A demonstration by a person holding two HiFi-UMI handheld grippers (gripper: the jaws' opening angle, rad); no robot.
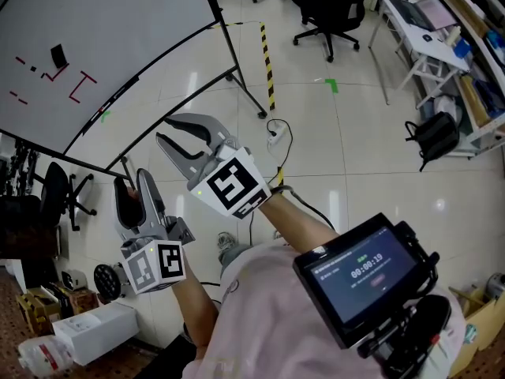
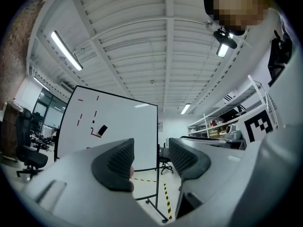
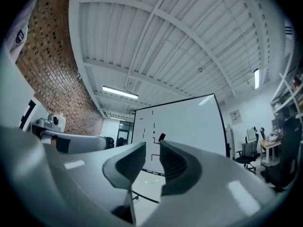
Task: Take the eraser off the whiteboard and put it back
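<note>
Eraser (image 1: 57, 54): a small dark block stuck on the whiteboard (image 1: 118, 22). It sits in the left half, clear of every edge and corner, among red marker strokes (image 1: 79, 85).

Head view: both tongs are held up in front of the person, well apart from the board, with open floor between. The left tongs (image 1: 132, 184) are low and nearer the body. The right tongs (image 1: 164, 129) are higher and aim roughly toward the board's lower edge. Neither carries anything.

Left gripper view: the jaws stand fairly wide with nothing between the pads. The whole board is framed behind them. The eraser (image 2: 102, 130) sits about mid-height, tilted and touching a red stroke.

Right gripper view: the jaws stand narrow, with a slim gap and no contact, and they are empty. The eraser (image 3: 162, 137) shows just above the gap, far behind it.

Progress, as a judgement: nothing is done yet. The eraser is still on the board, untouched. All steps are left: close the distance, open enough to straddle the block, grip it, pull it off, then press it back onto the surface and release. The right tongs look better lined up but would need to widen first.
</note>
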